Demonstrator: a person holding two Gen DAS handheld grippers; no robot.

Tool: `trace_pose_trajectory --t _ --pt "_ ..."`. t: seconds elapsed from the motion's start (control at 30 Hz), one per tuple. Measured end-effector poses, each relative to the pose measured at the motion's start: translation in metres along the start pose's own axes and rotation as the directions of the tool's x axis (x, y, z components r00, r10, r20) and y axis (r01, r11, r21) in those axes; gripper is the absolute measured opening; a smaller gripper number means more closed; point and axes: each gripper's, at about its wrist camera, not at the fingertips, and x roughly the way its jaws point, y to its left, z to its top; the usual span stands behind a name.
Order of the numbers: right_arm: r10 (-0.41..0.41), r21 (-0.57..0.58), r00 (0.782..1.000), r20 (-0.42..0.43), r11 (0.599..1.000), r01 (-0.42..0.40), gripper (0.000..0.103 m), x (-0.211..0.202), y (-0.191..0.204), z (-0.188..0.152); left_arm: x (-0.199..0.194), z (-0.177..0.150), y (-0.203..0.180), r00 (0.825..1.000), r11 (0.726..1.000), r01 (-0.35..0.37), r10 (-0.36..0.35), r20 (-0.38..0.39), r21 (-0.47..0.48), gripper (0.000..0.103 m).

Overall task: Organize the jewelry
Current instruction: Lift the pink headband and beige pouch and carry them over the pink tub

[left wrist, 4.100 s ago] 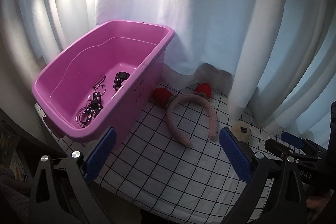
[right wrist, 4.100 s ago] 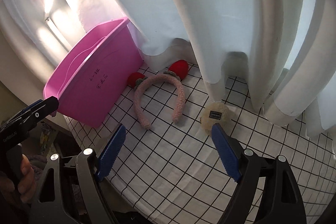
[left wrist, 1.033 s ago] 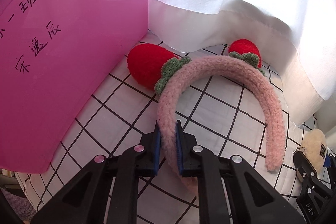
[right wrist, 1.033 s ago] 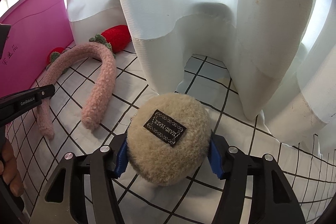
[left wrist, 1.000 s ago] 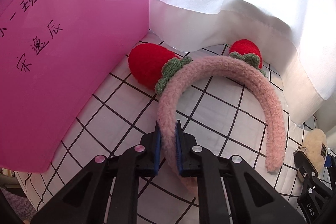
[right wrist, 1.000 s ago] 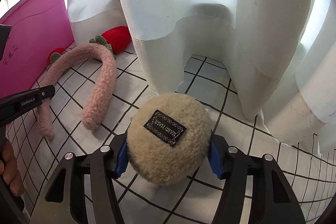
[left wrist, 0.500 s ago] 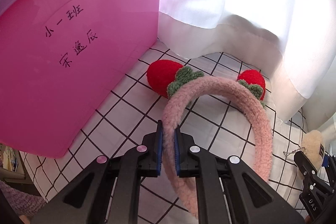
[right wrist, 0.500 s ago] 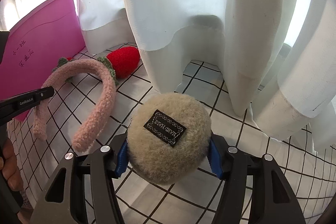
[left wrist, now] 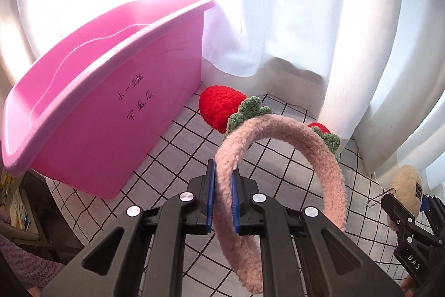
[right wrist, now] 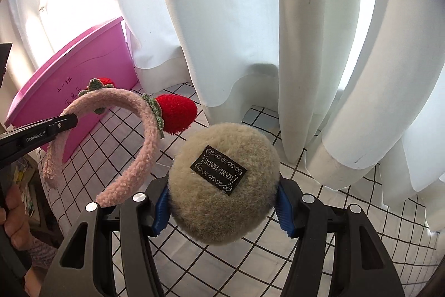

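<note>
A: Left wrist view, item one: pink bin (left wrist: 91, 113), ahead and to the left of the left tool (left wrist: 222, 202), handwriting on its side wall. Status?

B: Open-topped and unobstructed. Item two: pink headband (left wrist: 281, 157) with red strawberry ears, one arm pinched between the left tool's closed blue pads. A second ago it lay flat on the checked desk (left wrist: 178, 149); now it hangs clear of it.

A: Meaning?

B: Pickup done, I judge; the carry to the bin remains.

A: Item three?

B: Beige pompom (right wrist: 222, 185) with a black label, squeezed in the closed right tool (right wrist: 222, 209), likewise raised off the desk since half a second ago. In the left view it shows far right, bead chain dangling.

A: Surroundings, obstacles?

B: White curtain (right wrist: 222, 18) directly beyond both tools, hem brushing the desk. The headband's free arm swings near the right tool, so it could snag. The bin rim must be cleared.
</note>
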Motion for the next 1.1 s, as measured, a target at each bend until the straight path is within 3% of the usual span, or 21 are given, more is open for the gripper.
trace_pose_trajectory --t 0.27,0.5,0.73,1.0,1.1 --pt "0.080 -0.057 0.994 0.078 0.996 -0.075 0.059 -0.050 0.015 0.029 -0.069 0.022 0.008 0.995 1.000 -0.008 0.010 0.098 -0.021 0.011" --pt "0.144 -0.104 0.982 0.119 0.986 -0.132 0.059 -0.066 0.042 0.057 -0.105 0.037 0.044 0.988 0.997 -0.039 0.050 0.149 -0.072 0.011" --pt "0.181 -0.137 0.971 0.156 0.978 -0.160 0.059 -0.067 0.093 0.094 -0.110 0.061 0.110 0.981 0.988 -0.075 0.097 0.169 -0.132 0.011" --pt "0.210 -0.172 0.962 0.174 0.968 -0.181 0.059 -0.038 0.187 0.153 -0.098 0.106 0.195 0.974 0.988 -0.090 0.113 0.197 -0.122 0.011" --pt "0.217 -0.181 0.962 0.164 0.966 -0.187 0.059 -0.023 0.222 0.174 -0.085 0.117 0.220 0.979 0.991 -0.073 0.093 0.181 -0.111 0.011"
